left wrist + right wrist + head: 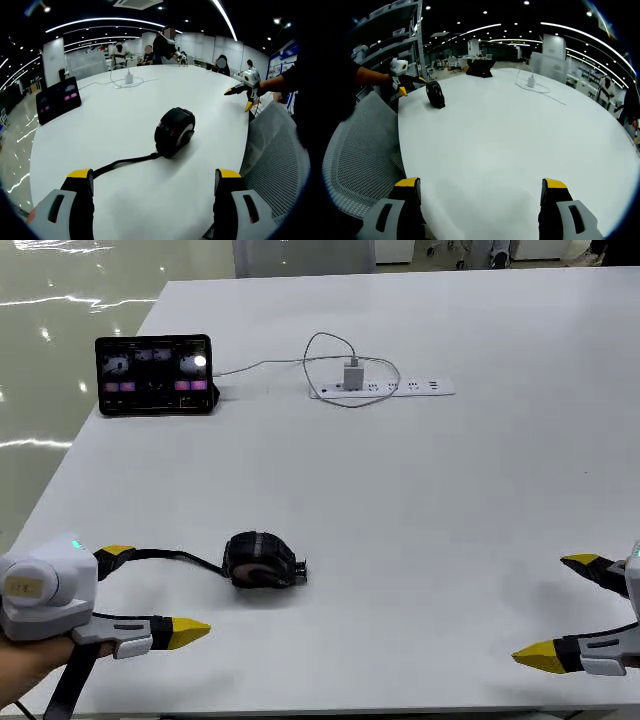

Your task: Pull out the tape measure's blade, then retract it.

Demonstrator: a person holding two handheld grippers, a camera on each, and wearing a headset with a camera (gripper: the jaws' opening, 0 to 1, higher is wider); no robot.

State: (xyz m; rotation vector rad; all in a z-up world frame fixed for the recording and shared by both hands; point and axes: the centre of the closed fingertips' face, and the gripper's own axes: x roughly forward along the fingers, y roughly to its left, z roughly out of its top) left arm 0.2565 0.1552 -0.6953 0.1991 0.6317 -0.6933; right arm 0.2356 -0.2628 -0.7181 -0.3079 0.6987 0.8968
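Left claw (pixel 166 591) and right claw (pixel 541 608), both white-grey housings with black jaws and pointed yellow tips

White table (pixel 450 500), tape measure (pixel 262 560), tablet (pixel 155 375), power strip (pixel 395 388)

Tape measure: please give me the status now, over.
Left gripper open, right gripper open, both empty. Tape measure resting on table, blade not out, strap trailing toward left gripper. Nothing blocking the approach.
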